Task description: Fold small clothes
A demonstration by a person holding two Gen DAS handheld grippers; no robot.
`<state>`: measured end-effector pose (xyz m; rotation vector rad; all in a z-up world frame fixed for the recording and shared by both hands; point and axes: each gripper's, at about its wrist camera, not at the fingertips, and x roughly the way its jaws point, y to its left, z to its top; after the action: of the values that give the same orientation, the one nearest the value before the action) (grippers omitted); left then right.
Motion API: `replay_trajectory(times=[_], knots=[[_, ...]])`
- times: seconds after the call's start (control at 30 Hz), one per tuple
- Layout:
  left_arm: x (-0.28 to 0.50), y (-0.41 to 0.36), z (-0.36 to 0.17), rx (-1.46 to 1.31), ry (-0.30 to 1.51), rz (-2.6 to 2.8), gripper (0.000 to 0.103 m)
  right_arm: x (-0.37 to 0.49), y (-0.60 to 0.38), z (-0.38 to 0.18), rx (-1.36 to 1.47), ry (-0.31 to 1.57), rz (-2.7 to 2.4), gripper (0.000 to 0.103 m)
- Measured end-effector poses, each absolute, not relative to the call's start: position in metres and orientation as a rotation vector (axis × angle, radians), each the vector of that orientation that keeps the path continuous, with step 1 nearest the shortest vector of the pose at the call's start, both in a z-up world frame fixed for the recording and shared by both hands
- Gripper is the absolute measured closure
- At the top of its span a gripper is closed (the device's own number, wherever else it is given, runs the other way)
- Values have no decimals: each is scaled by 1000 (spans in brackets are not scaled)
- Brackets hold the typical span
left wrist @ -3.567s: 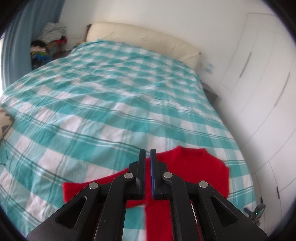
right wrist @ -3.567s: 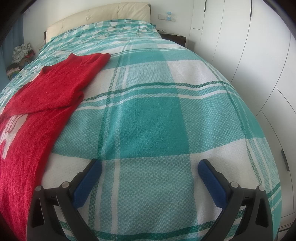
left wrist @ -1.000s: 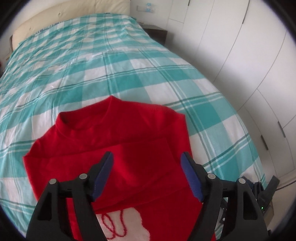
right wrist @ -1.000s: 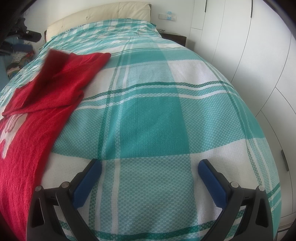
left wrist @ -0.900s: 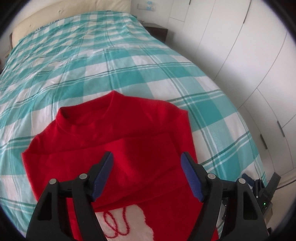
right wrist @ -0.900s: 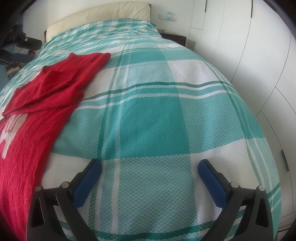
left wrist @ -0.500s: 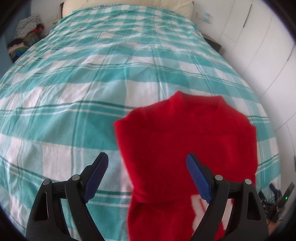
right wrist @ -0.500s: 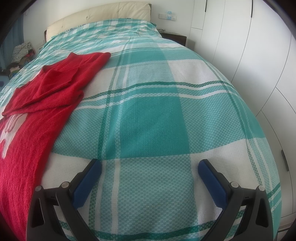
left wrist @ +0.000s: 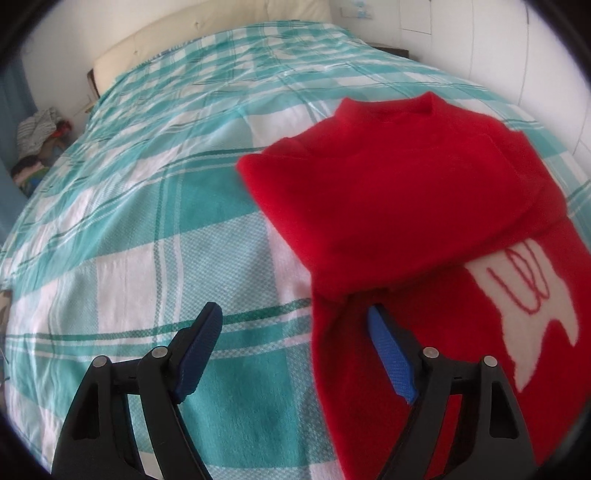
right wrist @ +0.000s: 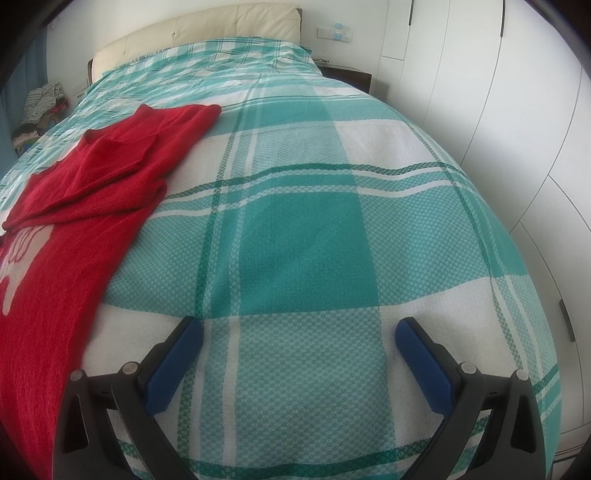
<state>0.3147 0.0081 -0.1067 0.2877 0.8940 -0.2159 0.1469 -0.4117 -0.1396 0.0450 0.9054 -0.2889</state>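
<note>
A small red sweater (left wrist: 402,206) with a white motif lies flat on the teal checked bedspread (left wrist: 155,221), its sleeves folded in across the chest. My left gripper (left wrist: 295,317) is open and empty, low over the sweater's left edge, its right finger over the red fabric. In the right wrist view the sweater (right wrist: 92,192) lies at the left. My right gripper (right wrist: 299,332) is open and empty over bare bedspread (right wrist: 306,236), to the right of the sweater.
A cream headboard (right wrist: 192,33) stands at the far end of the bed. White wardrobe doors (right wrist: 517,110) run along the right side. A dark nightstand (right wrist: 351,75) is beside the headboard. A pile of clothes (right wrist: 40,103) sits at the far left.
My left gripper, shut earlier, has opened and swung left and lower, to the sweater's left edge. The sleeve now lies folded across the chest. My right gripper has not moved.
</note>
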Motion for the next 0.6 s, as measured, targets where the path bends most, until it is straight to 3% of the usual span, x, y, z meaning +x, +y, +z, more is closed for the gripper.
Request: replay_trajectory(times=[0.07,0.13,0.2,0.27,0.3,0.43,0.47,0.57,0.6], knots=[[316,13,-109,274,851,-160,30,147,-411,-140,43,905,-290,0],[314,18,-113,261,823,-146,45,147,-411,-140,43,905,-290,0],[309,21,-117,252,814,-164,81,146,-411,-140,44,905,-290,0],[305,21,-121,262,815,-171,93,146,-411,-140,43,905,-290,0],[305,19,-123,266,816,-171,94,146,-411,-140,43,905,-290,0],[305,18,-122,255,842,-176,92,146,-411,-140,43,905,-291,0],[304,19,-121,244,849,-175,85,146,-411,-140,43,905,-291,0],[296,29,-109,201,842,-184,37,146,-411,-140,43,905,-291,0],[293,33,-103,177,822,-202,31,147,-411,-140,43,905,-291,0]])
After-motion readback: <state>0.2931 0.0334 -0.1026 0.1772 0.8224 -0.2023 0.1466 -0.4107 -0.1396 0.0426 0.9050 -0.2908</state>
